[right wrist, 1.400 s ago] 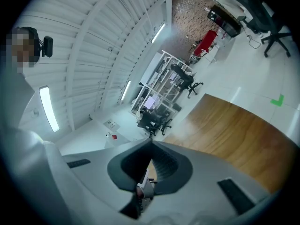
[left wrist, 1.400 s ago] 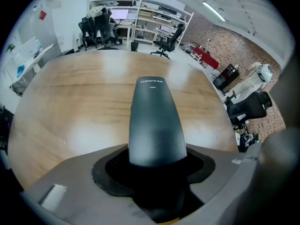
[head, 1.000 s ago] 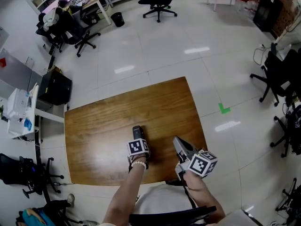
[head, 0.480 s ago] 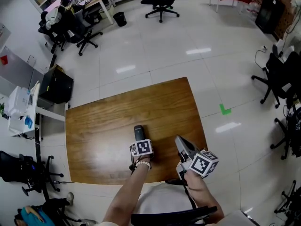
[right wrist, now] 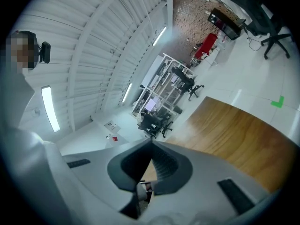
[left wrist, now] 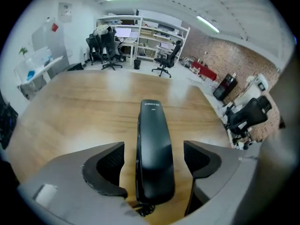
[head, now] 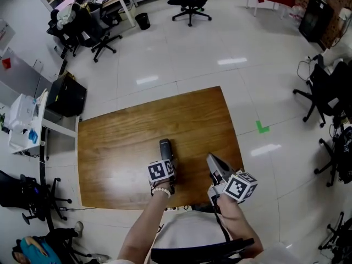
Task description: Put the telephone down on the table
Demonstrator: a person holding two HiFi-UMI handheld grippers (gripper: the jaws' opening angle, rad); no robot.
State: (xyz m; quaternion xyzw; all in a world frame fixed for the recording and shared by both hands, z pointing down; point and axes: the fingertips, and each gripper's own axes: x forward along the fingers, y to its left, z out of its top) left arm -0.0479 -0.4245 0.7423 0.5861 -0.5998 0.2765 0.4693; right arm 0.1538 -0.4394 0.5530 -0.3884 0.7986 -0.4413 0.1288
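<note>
The black telephone handset (head: 165, 148) lies flat on the wooden table (head: 121, 142), lengthwise away from me. My left gripper (head: 166, 163) hangs just above its near end, pointing steeply down. In the left gripper view the handset (left wrist: 152, 139) sits between the jaws, which are opening; both pads (left wrist: 105, 165) stand clear of its sides, and a bit of cord shows at its near end. My right gripper (head: 210, 159) hovers to the right over the table's near part, its jaws shut tip to tip (right wrist: 151, 142) with nothing between them.
The table's near edge (head: 165, 207) runs just in front of my body. Around the table are black office chairs (head: 190, 1), a black cabinet (head: 66, 98) at the left, a white desk (head: 22, 128) and a green floor mark (head: 262, 127).
The left gripper has lifted and drawn back a little toward me, uncovering more of the handset, which stays on the table. The right gripper has kept still.
</note>
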